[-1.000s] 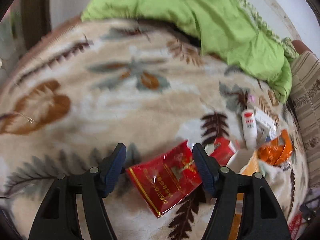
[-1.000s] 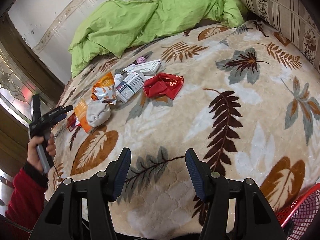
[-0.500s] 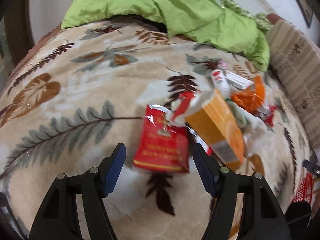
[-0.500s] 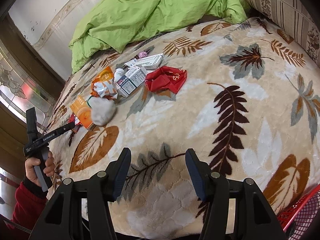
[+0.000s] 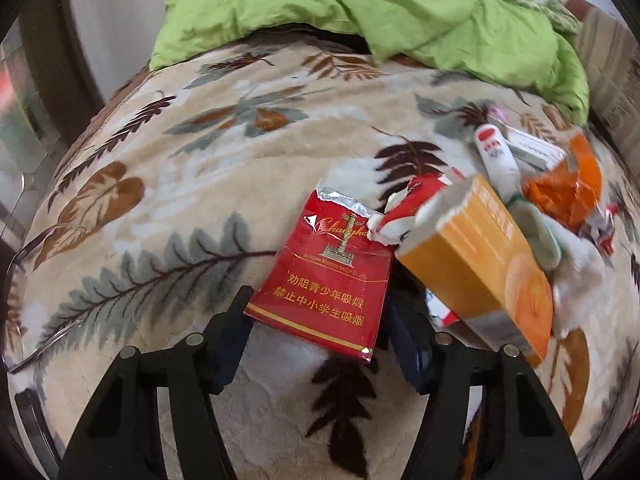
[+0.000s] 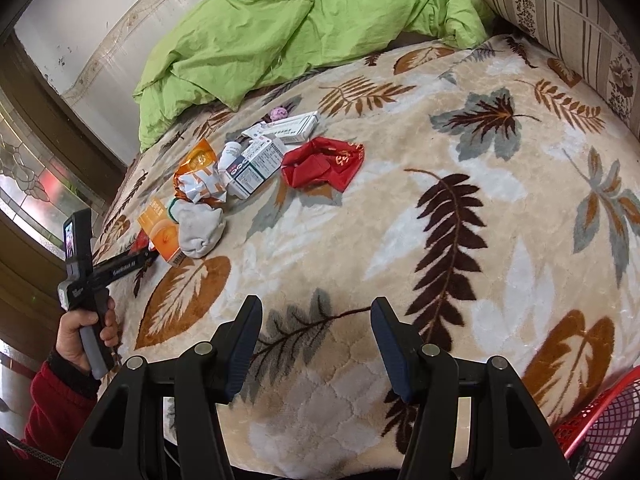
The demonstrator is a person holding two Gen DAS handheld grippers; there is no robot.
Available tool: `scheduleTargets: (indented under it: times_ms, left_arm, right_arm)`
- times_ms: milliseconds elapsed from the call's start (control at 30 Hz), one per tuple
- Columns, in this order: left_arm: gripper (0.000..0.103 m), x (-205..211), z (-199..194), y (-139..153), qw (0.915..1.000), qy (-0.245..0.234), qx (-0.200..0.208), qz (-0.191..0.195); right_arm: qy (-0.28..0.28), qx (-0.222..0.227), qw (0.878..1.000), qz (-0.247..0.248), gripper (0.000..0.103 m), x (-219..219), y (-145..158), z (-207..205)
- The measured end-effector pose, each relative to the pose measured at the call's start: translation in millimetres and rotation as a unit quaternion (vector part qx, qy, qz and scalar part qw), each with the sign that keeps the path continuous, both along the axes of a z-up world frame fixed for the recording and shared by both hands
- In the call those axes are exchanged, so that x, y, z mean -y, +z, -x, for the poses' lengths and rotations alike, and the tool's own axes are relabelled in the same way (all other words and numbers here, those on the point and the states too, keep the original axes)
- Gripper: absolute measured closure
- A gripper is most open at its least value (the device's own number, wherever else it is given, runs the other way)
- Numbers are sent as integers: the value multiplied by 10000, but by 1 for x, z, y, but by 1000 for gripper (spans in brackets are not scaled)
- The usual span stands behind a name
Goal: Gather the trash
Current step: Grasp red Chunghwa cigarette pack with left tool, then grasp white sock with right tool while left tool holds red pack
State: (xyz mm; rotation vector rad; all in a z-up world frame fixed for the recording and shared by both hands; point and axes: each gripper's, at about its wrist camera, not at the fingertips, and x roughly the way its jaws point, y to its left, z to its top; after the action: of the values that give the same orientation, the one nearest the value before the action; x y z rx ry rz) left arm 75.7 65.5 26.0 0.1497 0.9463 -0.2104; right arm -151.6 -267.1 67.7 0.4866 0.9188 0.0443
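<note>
The left gripper gapes around a red cigarette pack; only the right view shows the right gripper, open and empty, beside a red basket.

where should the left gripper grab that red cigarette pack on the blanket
Take the red cigarette pack across its short bottom edge, coming from the near side. It lies flat with that end already between the open left gripper fingers; the torn foil top is crumpled and the orange box crowds its right side.
</note>
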Motion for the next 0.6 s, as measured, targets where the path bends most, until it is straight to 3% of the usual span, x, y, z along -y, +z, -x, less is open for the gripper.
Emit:
scheduleTargets:
  times_ms: [167, 300, 600]
  left_arm:
    - [41, -6, 20, 10, 9994, 273, 146, 138]
    - [41, -11, 53, 31, 9971, 423, 405, 484]
    - [41, -4, 120, 61, 9903, 635, 784, 958]
  right_arm:
    - [145, 95, 9998, 46, 43, -9, 3, -7]
    - [409, 152, 9990, 34, 43, -23, 3, -25]
    - [1043, 426, 9936, 61, 35, -73, -1, -103]
